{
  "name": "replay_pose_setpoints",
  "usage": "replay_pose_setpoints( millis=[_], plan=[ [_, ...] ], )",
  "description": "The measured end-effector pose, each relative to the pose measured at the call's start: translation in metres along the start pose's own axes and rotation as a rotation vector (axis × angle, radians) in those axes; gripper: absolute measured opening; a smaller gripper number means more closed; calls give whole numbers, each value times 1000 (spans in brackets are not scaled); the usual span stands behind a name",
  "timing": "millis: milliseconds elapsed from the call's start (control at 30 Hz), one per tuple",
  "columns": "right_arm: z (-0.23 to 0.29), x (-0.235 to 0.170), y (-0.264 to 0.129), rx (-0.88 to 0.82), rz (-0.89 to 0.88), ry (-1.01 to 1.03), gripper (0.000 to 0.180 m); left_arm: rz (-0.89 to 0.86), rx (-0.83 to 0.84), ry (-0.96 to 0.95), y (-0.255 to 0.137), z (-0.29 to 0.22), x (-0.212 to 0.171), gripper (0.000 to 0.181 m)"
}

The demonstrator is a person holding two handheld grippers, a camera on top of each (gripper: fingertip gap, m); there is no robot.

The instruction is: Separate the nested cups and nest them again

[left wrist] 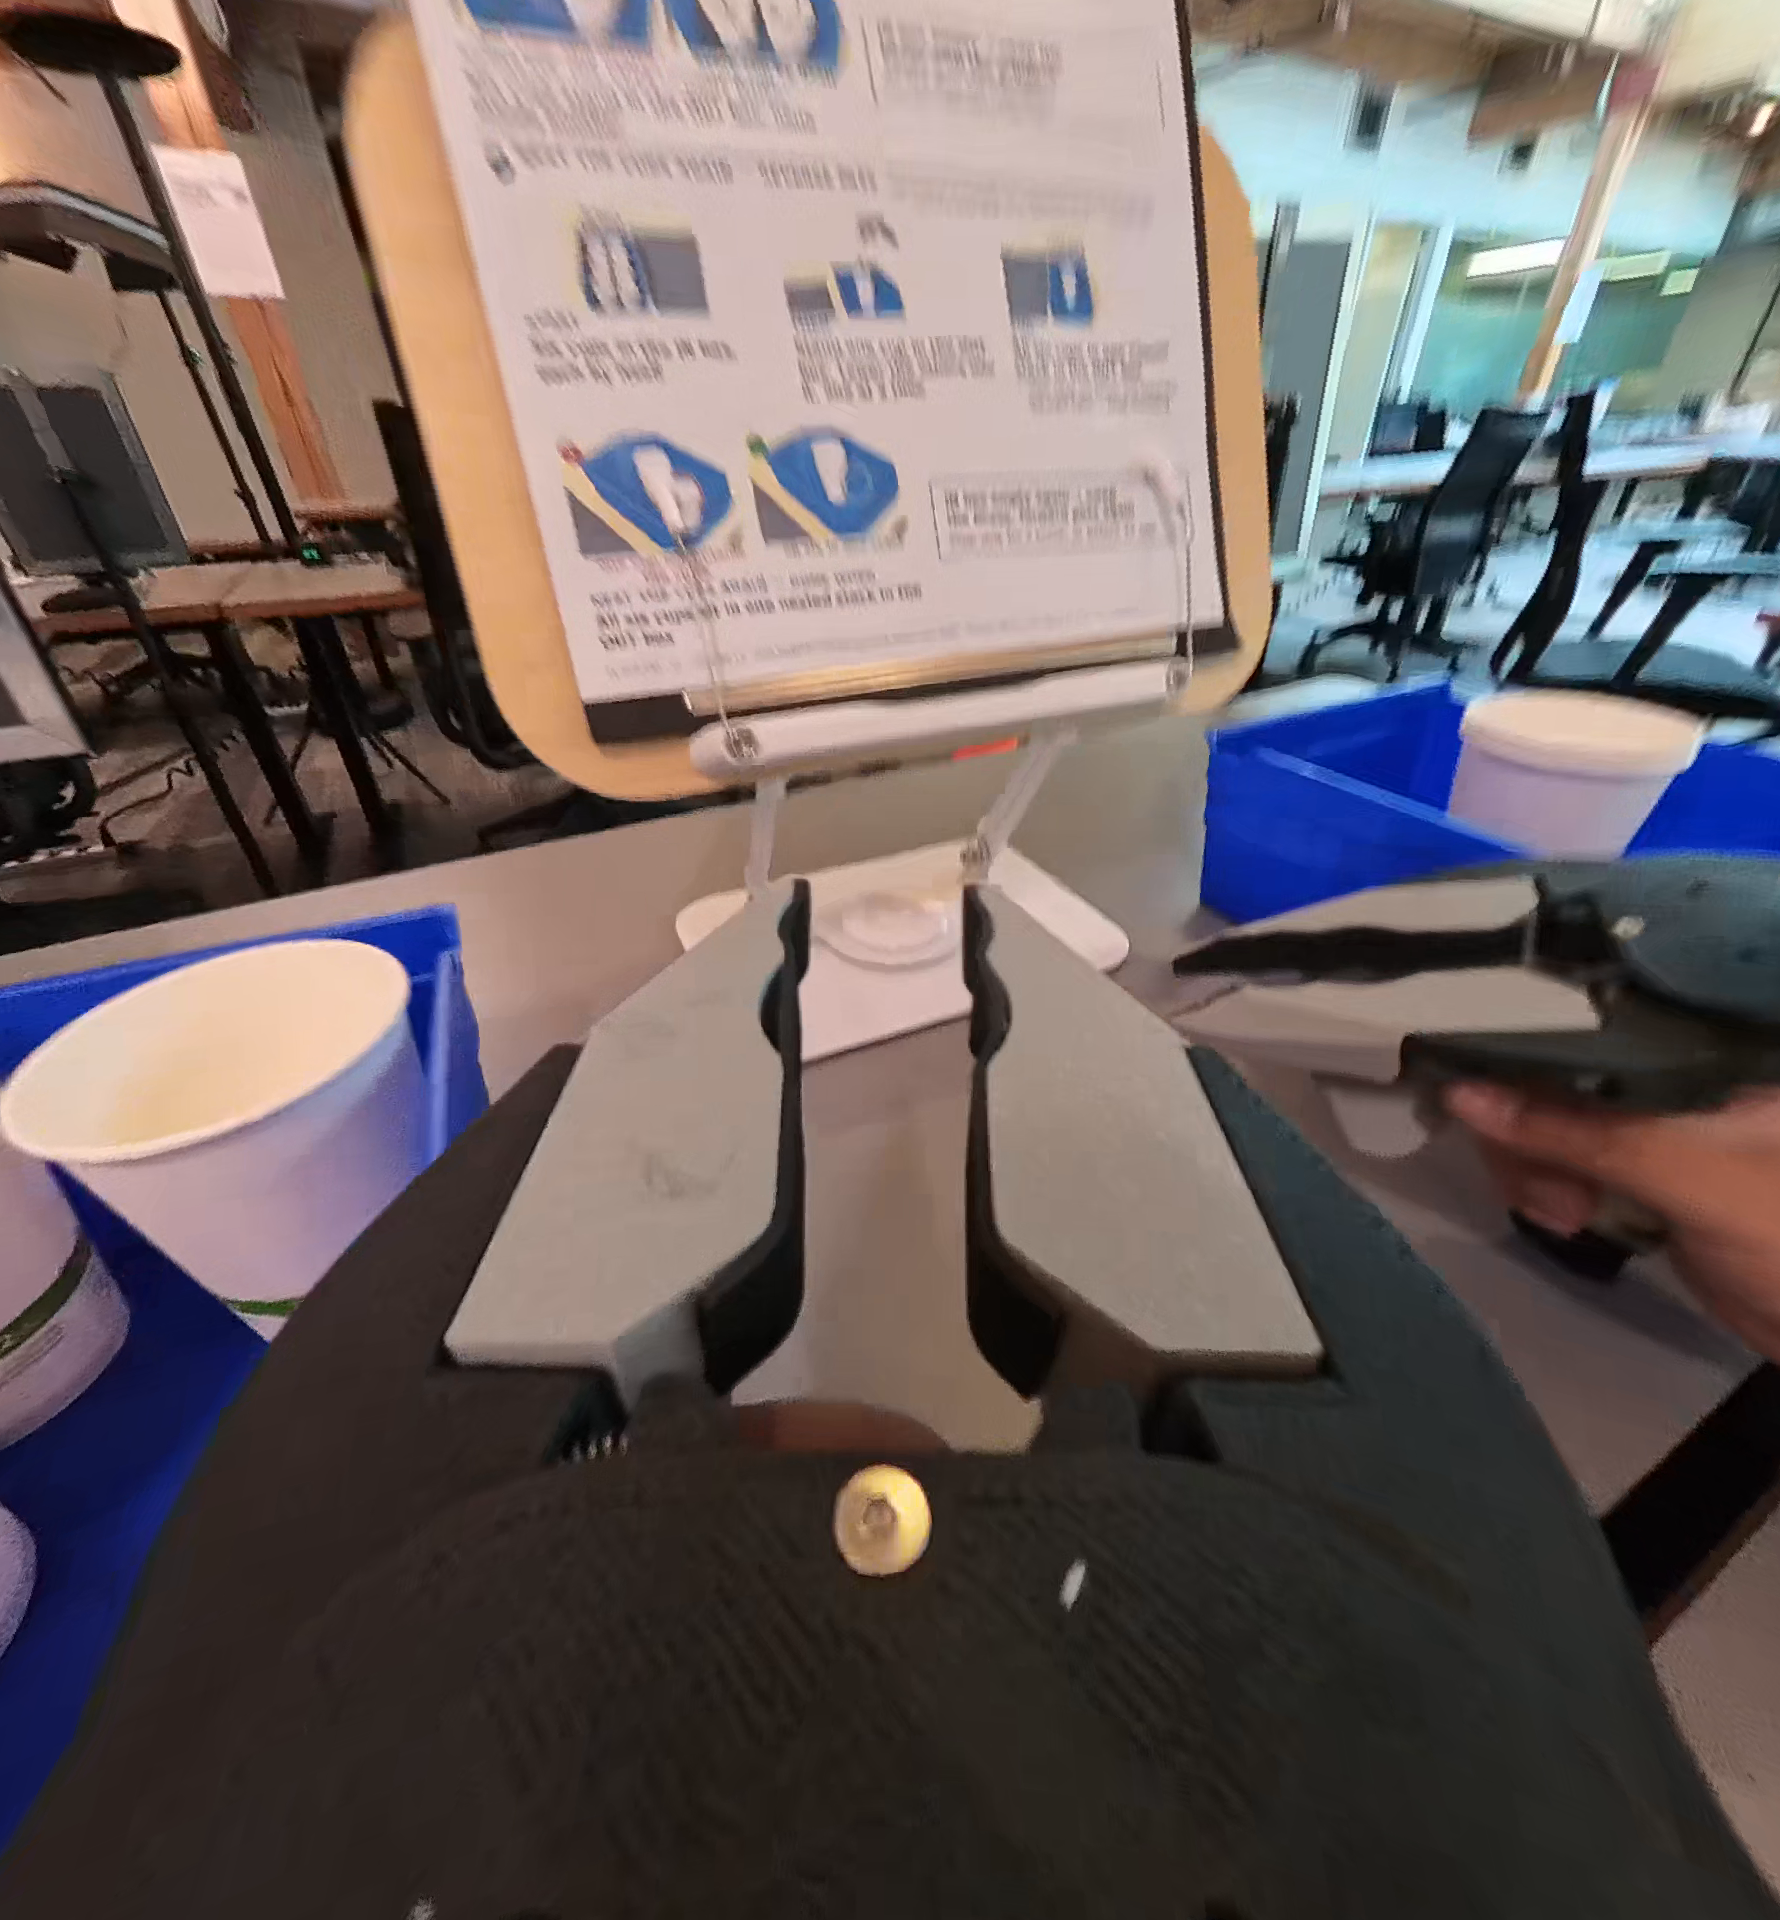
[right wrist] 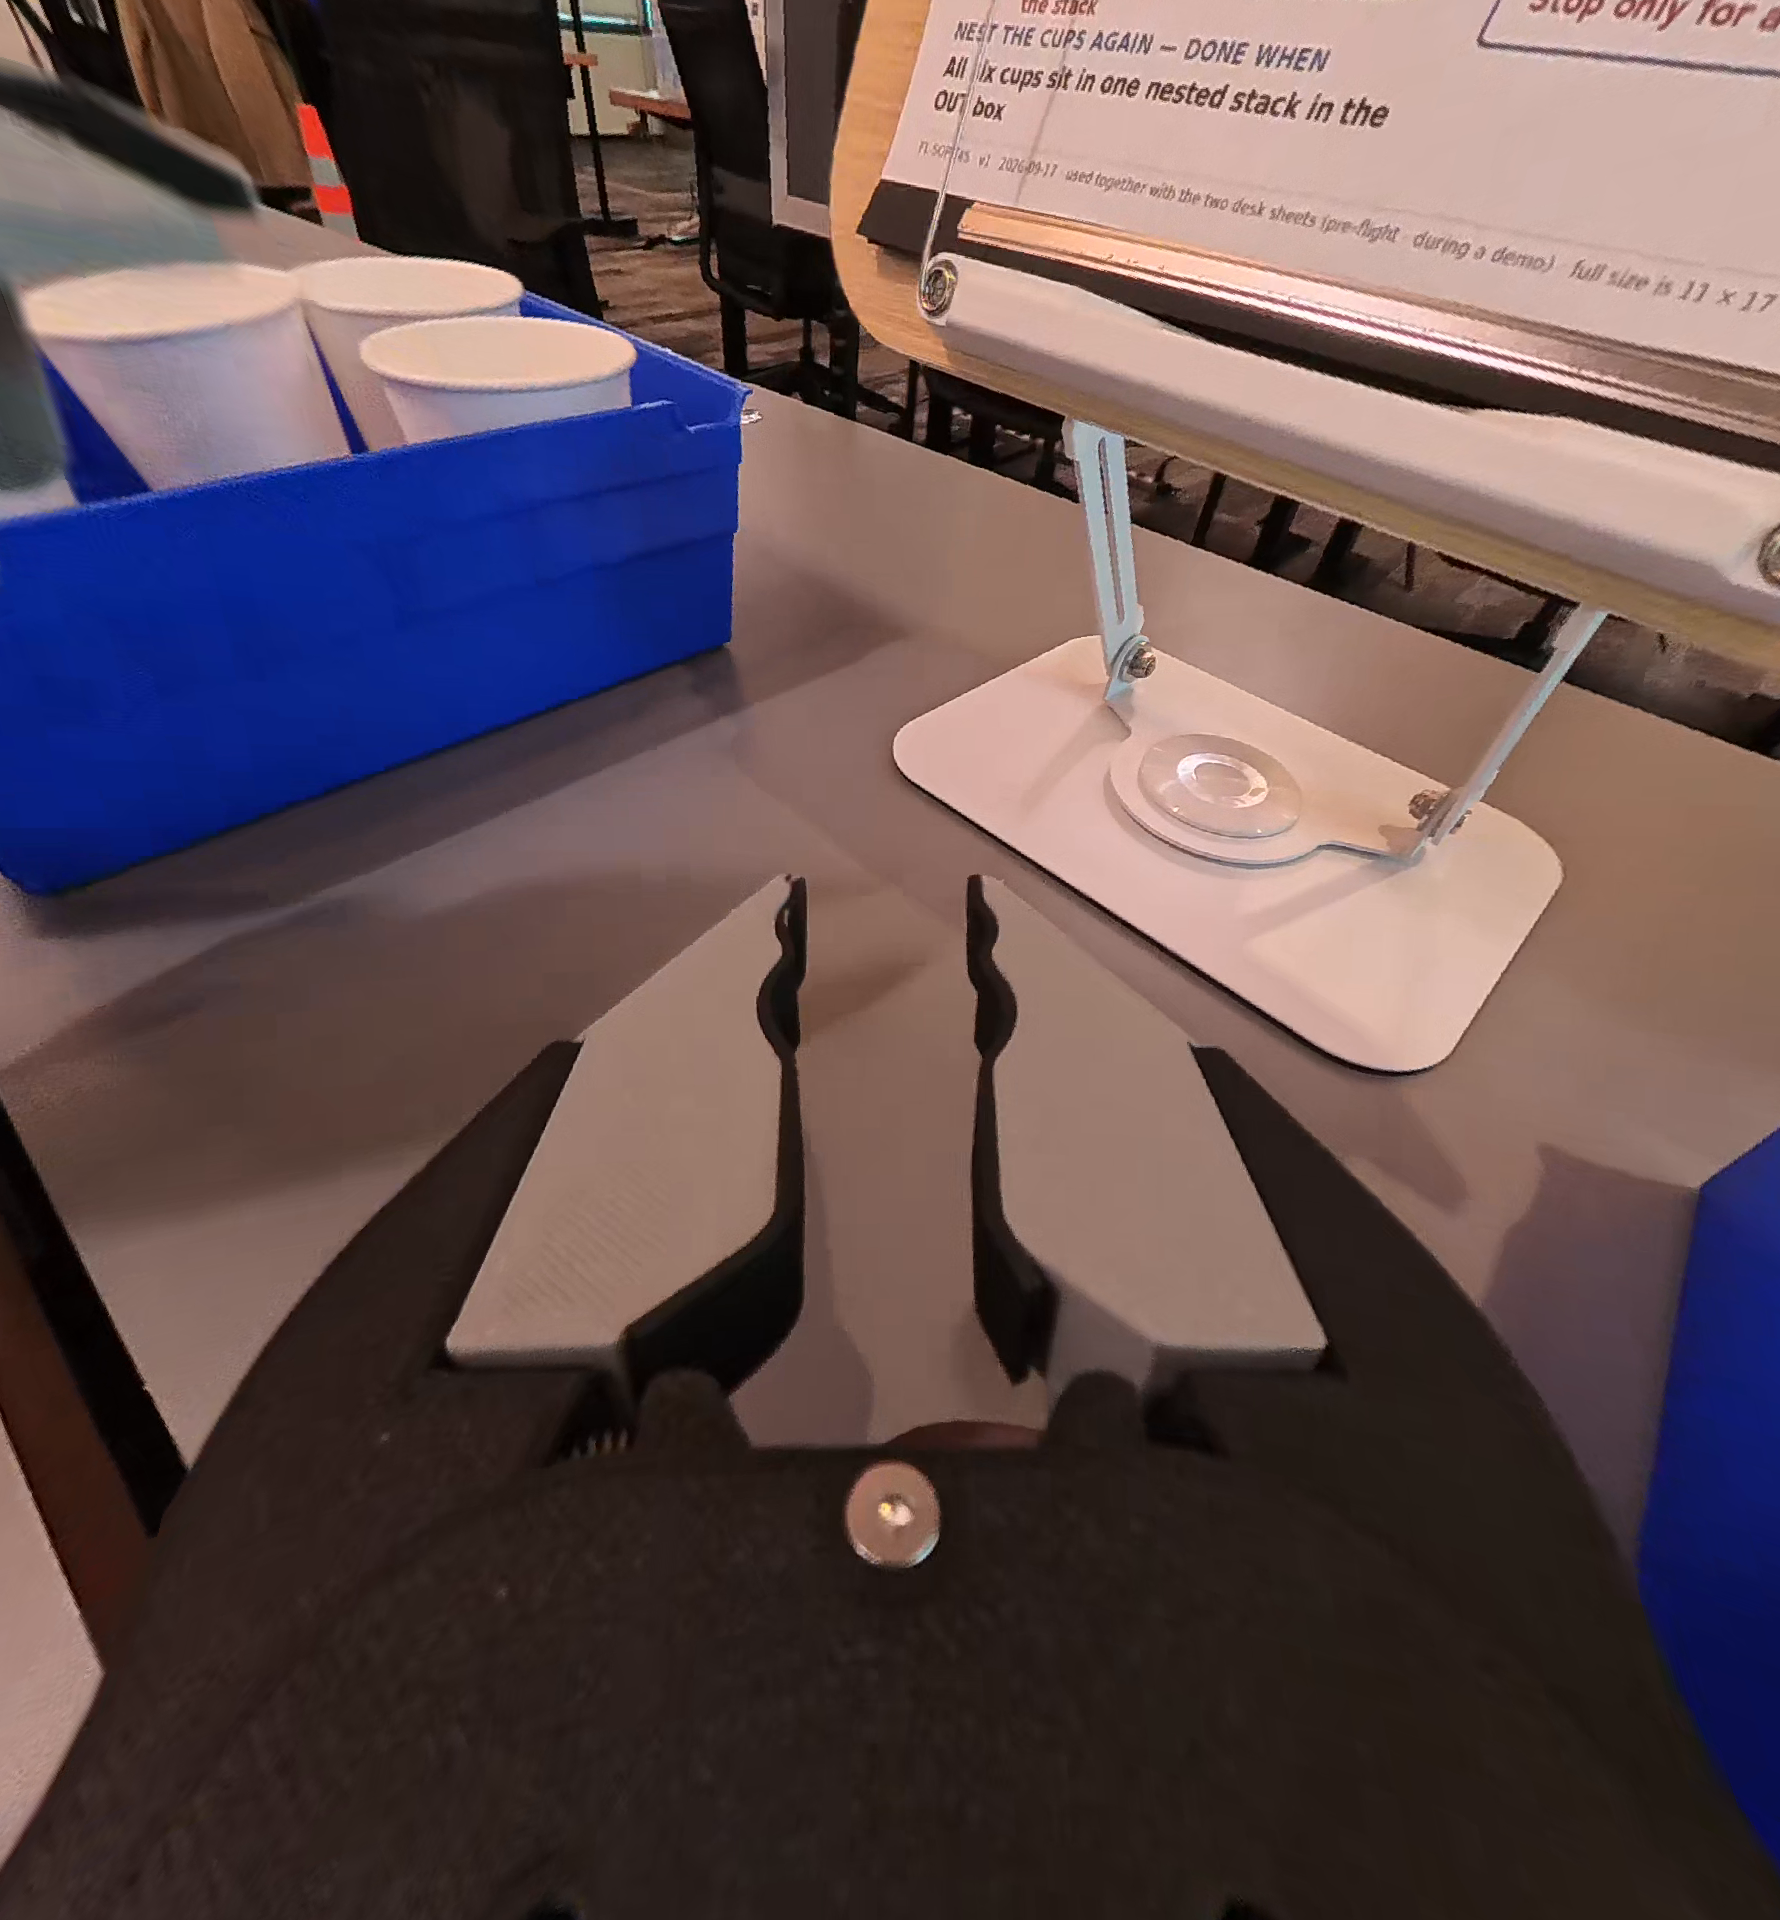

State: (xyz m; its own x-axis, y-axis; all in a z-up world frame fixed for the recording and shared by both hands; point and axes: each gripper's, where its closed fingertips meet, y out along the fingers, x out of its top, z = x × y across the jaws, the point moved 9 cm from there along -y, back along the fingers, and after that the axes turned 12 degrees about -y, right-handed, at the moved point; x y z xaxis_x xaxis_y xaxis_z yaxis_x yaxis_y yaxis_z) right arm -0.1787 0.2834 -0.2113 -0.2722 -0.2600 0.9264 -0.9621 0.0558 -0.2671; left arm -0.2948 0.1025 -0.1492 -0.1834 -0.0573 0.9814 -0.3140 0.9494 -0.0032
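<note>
The gray table (right wrist: 574, 831) is the biggest thing, and on it stands a white stand (right wrist: 1250, 862) that holds up a sheet with pictures and words (left wrist: 824, 343). To the left of the stand sits a blue box (right wrist: 346, 623), and only the right wrist view shows its whole front wall, with three white paper cups (right wrist: 501, 374) standing up inside it. The left wrist view sees these cups (left wrist: 231, 1101) from very close and shows green bands low on their sides. Only the left wrist view shows a second blue box (left wrist: 1322, 810) to the right of the stand, with one white cup (left wrist: 1561, 779) standing in it; the right wrist view shows just a blue corner of it. The left gripper (left wrist: 886, 935) points straight at the stand, its two fingers apart with nothing between them. The cups in the left box are just beside it, not touching it. The right gripper (right wrist: 886, 925) also points at the stand's flat foot, its fingers apart and holding nothing, well away from both boxes' cups. In the left wrist view a hand (left wrist: 1686, 1226) holds the right gripper level, low over the table, pointing left.
</note>
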Motion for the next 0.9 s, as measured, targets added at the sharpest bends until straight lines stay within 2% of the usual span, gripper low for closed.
replay_pose_setpoints(
  millis=[100, 167, 233, 333, 433, 500, 567, 667, 800, 867, 900],
  plan=[
    [1, 1, 0, 5, -9, -7, 28, -22, 42, -51, -9, 18, 22, 25],
    [2, 1, 0, 12, -16, 0, 28, 63, 48, -88, -3, 37, 33, 42],
    [2, 1, 1, 22, -23, 10, 27, 166, 107, -116, 4, 59, 46, 44],
    [4, 1, 2, 35, -20, 12, 27, 96, 48, -183, 4, 71, 73, 44],
    [7, 0, 4, 45, -10, 3, 27, 123, 113, -149, 6, 85, 87, 43],
    [8, -1, 6, 52, -3, 0, 27, 209, 228, -45, 13, 99, 81, 36],
    [8, -2, 7, 55, 5, -1, 27, 355, 303, 27, 26, 113, 63, 36],
    [7, -2, 6, 52, 1, 4, 27, 518, 291, 42, 42, 127, 34, 37],
    [6, -1, 4, 55, -14, 23, 27, 634, 282, 87, 49, 135, 14, 30],
    [6, -1, 5, 58, -13, 24, 27, 703, 305, 129, 52, 140, 5, 7],
    [7, -2, 6, 61, -8, 23, 27, 716, 301, 144, 54, 140, 2, 2]
  ],
)
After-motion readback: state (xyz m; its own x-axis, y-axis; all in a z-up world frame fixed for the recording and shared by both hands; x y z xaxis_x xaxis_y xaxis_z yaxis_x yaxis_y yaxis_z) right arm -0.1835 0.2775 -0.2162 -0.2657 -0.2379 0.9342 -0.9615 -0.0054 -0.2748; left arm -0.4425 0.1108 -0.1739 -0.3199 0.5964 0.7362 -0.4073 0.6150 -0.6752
